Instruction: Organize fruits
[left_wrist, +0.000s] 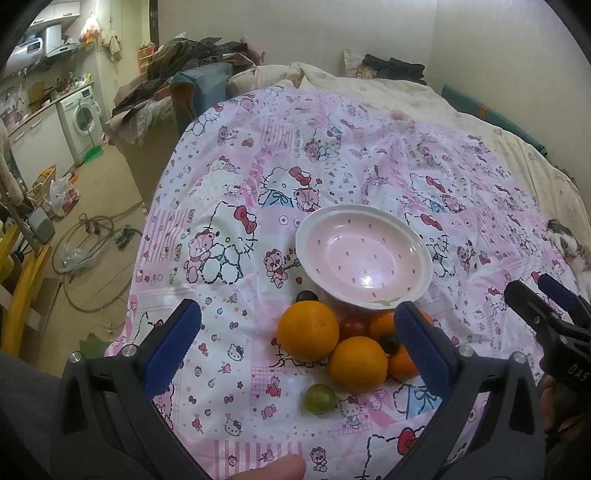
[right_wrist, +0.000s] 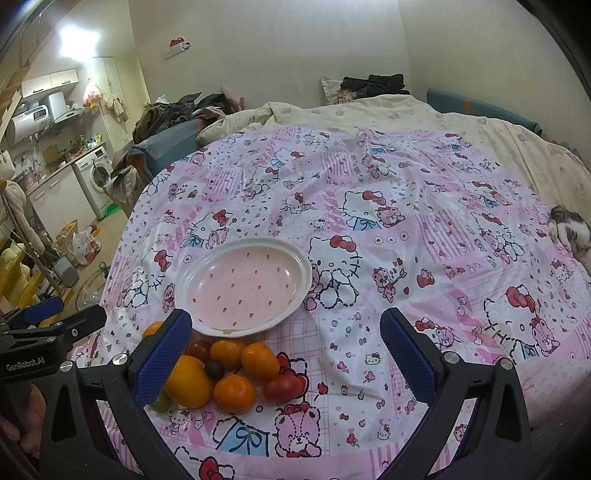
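Grippers first: the left gripper (left_wrist: 297, 339), black-framed with blue textured pads, hangs spread wide and empty above the fruit pile; the right gripper (right_wrist: 286, 338), of the same build, is likewise spread and empty, its left pad over the pile's edge and most of its gap over bare cloth.

Fruit lies in a tight cluster on the pink-and-white cartoon-print cloth (right_wrist: 406, 206), just in front of the shallow pink ceramic bowl with strawberry-seed marks and white rim (left_wrist: 364, 254) — the bowl holds nothing yet, so the sorting appears unstarted.

Step in hand, by judgement: pick one fruit. The loose green tomato (left_wrist: 320, 398), set apart at the near edge, or the large round orange (left_wrist: 308, 335) on the pile's outer side would lift without disturbing neighbours. Close gently — the small tomatoes look soft, and round fruit will likely roll on this wrinkled cloth.

Count, across both views:
- large oranges, two
- small tangerines (right_wrist: 260, 361), three
- red tomatoes (right_wrist: 282, 387), two
- dark purple round fruits (right_wrist: 214, 369), two
- green tomato, one
- bowl, one
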